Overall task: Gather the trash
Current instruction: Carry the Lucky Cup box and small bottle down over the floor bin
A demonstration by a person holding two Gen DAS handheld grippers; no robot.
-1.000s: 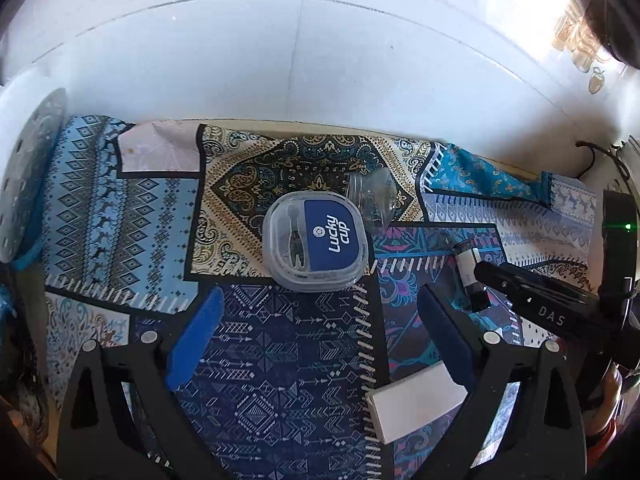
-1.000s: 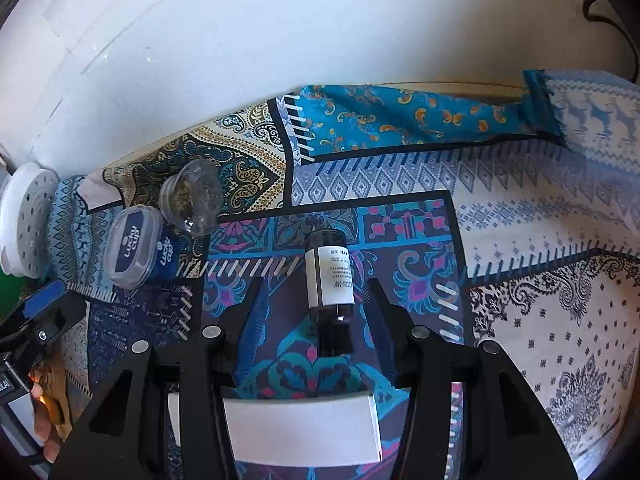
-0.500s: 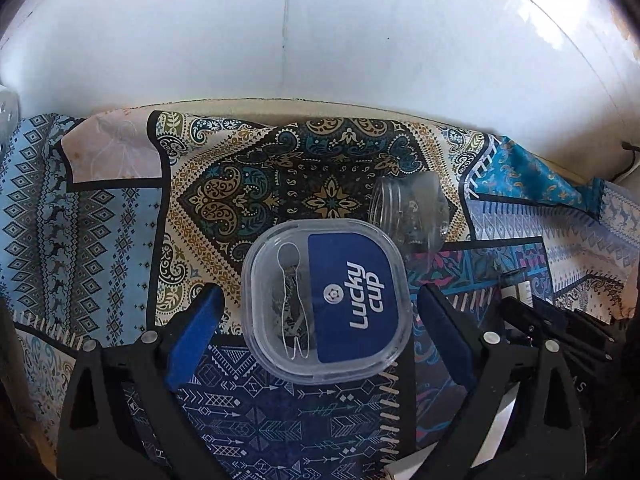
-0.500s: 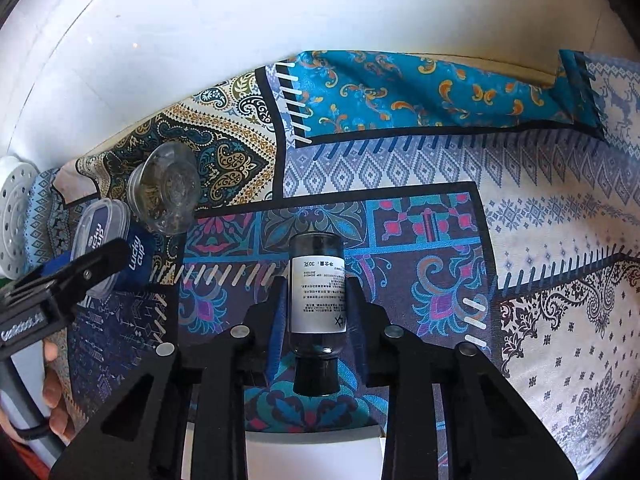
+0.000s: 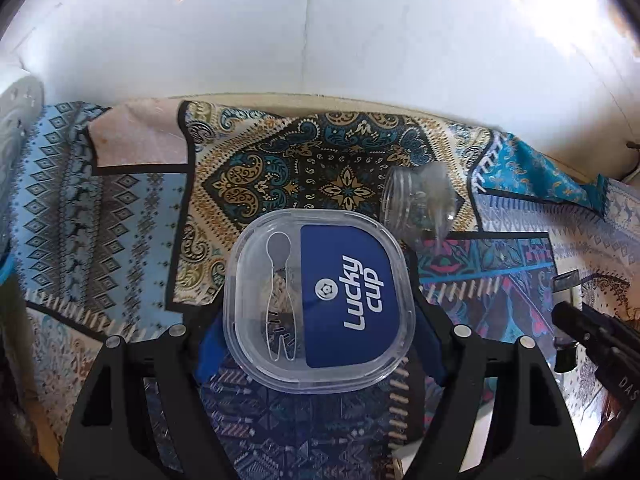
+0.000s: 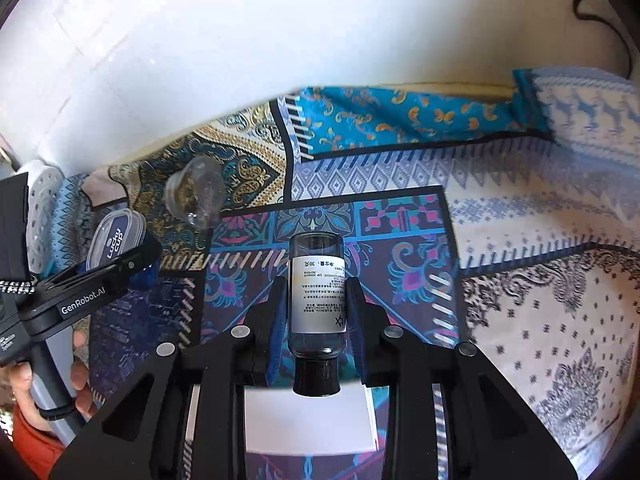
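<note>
Left tongs [image 5: 318, 330]: closing around the Lucky Cup container [image 5: 318, 308], which sits between the blue pads; whether the pads press on its sides yet I cannot tell, since the lid hides the contact.
Right tongs [image 6: 318, 314]: narrow, clamped on the dark bottle [image 6: 318, 300], one pad on each side of its label.
Where the trash is: the container rests on the patterned cloth [image 5: 132, 216] over the desk; the bottle lies along the right tongs, cap toward the camera.
Doing the step well: keep the left tongs centred on the container's opposite sides and squeeze the body below the wider lid, so the rim cannot slip out. Lift straight and only once both pads bear evenly.
Risk: thin clear plastic may flex or pop from the pads if squeezed off-centre.
Container's look: rounded-square, transparent, with a blue "Lucky cup" label and a folded clear spoon under the lid.
Bottle's look: small, dark glass, white printed label, black cap.
Nearby: a clear plastic cup [image 5: 420, 204] lies on its side just beyond the container.
</note>
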